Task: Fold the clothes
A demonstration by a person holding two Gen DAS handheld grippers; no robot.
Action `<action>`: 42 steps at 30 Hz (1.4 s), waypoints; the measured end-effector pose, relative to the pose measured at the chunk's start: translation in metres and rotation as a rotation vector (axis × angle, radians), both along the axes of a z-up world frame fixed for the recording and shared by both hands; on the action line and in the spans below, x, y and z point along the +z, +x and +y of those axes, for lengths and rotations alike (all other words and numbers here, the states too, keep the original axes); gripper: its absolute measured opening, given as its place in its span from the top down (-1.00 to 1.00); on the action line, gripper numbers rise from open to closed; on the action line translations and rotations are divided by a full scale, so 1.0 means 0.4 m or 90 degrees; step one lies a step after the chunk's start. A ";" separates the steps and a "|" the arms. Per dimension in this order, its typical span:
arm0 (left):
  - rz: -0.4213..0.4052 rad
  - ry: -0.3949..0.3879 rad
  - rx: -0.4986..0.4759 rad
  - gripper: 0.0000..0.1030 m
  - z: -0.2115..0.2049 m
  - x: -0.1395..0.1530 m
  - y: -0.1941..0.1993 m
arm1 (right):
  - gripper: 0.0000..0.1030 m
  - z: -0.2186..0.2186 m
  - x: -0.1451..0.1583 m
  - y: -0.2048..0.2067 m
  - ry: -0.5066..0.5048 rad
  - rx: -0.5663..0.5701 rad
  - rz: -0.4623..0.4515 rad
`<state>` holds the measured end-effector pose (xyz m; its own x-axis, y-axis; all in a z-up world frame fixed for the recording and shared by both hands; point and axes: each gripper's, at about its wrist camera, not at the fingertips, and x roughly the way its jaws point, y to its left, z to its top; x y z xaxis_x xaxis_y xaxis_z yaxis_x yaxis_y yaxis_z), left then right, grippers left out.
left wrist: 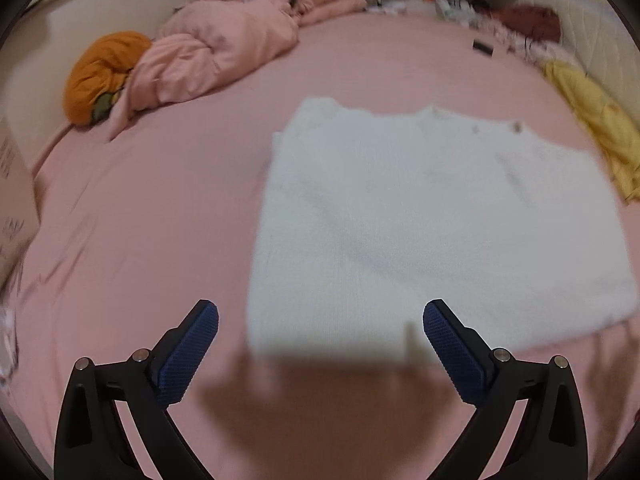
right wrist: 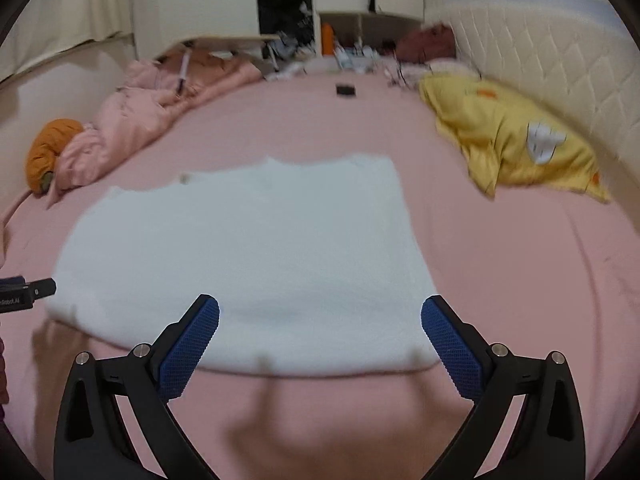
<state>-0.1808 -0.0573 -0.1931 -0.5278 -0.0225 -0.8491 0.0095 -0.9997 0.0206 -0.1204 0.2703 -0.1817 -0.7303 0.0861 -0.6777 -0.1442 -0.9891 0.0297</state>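
Observation:
A white fuzzy garment (left wrist: 432,220) lies flat, folded into a rough rectangle, on the pink bed sheet (left wrist: 160,220). It also shows in the right wrist view (right wrist: 248,248). My left gripper (left wrist: 320,320) is open and empty, hovering over the garment's near left edge. My right gripper (right wrist: 320,316) is open and empty, hovering over the garment's near right edge. The tip of the left gripper (right wrist: 28,292) shows at the left edge of the right wrist view, beside the garment's left corner.
A pink duvet (left wrist: 216,48) and an orange cushion (left wrist: 104,76) lie at the far left. A yellow cloth (right wrist: 512,140) lies at the right by the quilted headboard (right wrist: 560,64). A small black object (right wrist: 345,89) and clutter sit at the far end. A cardboard box (left wrist: 16,200) stands left.

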 end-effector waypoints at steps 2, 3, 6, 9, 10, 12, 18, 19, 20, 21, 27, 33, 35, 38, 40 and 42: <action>0.003 0.034 0.014 -1.00 -0.024 0.019 0.054 | -0.97 -0.034 0.032 0.039 0.000 0.009 0.007; 0.002 0.048 0.021 -1.00 -0.033 0.023 0.081 | -0.97 -0.051 0.045 0.059 -0.004 0.016 0.008; -0.009 0.084 0.048 -1.00 -0.057 0.014 0.177 | -0.97 -0.091 0.057 0.123 -0.013 0.016 0.013; -0.048 0.118 0.049 -1.00 -0.066 -0.040 0.237 | -0.97 -0.136 0.035 0.183 -0.015 0.023 -0.008; -0.066 0.120 0.048 -1.00 -0.059 -0.057 0.260 | -0.97 -0.146 0.023 0.196 -0.019 0.026 -0.024; -0.100 0.116 0.040 -1.00 -0.047 -0.093 0.304 | -0.97 -0.159 0.005 0.222 -0.034 0.027 -0.048; -0.077 0.090 0.019 -1.00 -0.028 -0.075 0.339 | -0.97 -0.155 0.046 0.250 -0.026 0.022 -0.026; -0.068 0.089 0.016 -1.00 -0.026 -0.065 0.338 | -0.97 -0.153 0.056 0.250 -0.020 0.021 -0.018; -0.060 0.090 0.014 -1.00 -0.023 -0.055 0.336 | -0.97 -0.153 0.063 0.250 -0.019 0.020 -0.014; -0.053 0.091 0.011 -1.00 -0.019 -0.045 0.334 | -0.97 -0.153 0.069 0.250 -0.018 0.020 -0.010; -0.037 0.081 -0.006 -1.00 0.003 -0.020 0.325 | -0.97 -0.160 0.077 0.252 -0.012 0.029 -0.007; -0.046 0.081 -0.009 -1.00 0.003 -0.026 0.330 | -0.97 -0.160 0.077 0.247 -0.010 0.038 -0.006; -0.051 0.087 -0.007 -1.00 -0.001 -0.029 0.326 | -0.97 -0.158 0.078 0.243 -0.011 0.041 -0.006; -0.058 0.094 -0.003 -1.00 -0.003 -0.035 0.317 | -0.97 -0.154 0.078 0.237 -0.015 0.041 -0.003; -0.062 0.093 -0.004 -1.00 -0.004 -0.043 0.310 | -0.97 -0.152 0.069 0.229 -0.015 0.043 -0.008; -0.079 0.116 -0.009 -1.00 -0.005 -0.057 0.299 | -0.97 -0.149 0.057 0.218 -0.021 0.044 -0.020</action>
